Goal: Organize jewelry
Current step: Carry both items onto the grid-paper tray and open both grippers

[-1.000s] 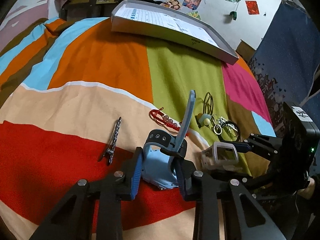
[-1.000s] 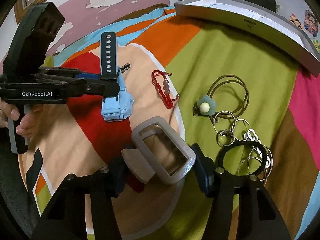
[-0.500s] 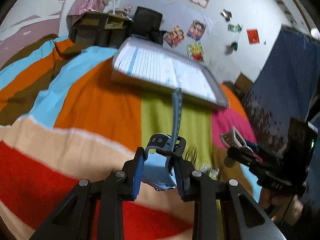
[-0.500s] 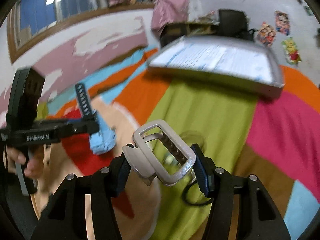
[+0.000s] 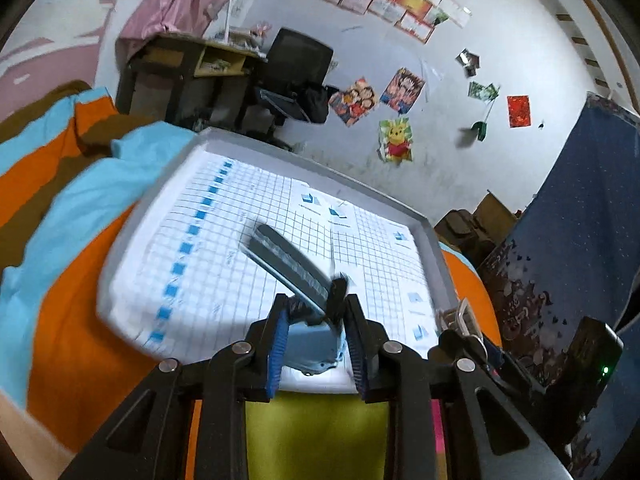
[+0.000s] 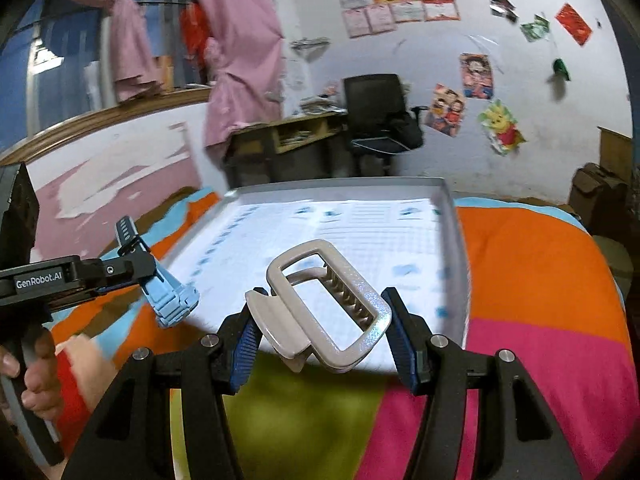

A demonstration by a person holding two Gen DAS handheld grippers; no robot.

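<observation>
My left gripper point(image 5: 314, 340) is shut on a light blue watch point(image 5: 310, 344) whose dark strap point(image 5: 288, 258) sticks up over the grey tray point(image 5: 320, 172), lined with gridded paper. It holds the watch above the tray's near edge. The watch point(image 6: 170, 296) also shows at the left of the right wrist view. My right gripper point(image 6: 324, 336) is shut on a beige rectangular hair claw clip point(image 6: 332, 312), held above the near edge of the tray point(image 6: 454, 240). The clip point(image 5: 458, 318) peeks in at the right of the left wrist view.
The tray lies on a bed with a striped cover point(image 6: 520, 280) in orange, pink, green and blue. Beyond it stand a wooden desk point(image 6: 288, 136) and a black office chair point(image 6: 376, 108) against a white wall with posters. A dark blue panel point(image 5: 580, 220) stands at the right.
Both grippers have lifted off the bed cover with the watch and the clip and moved forward over the tray's near edge. The other jewelry on the cover has dropped out of view.
</observation>
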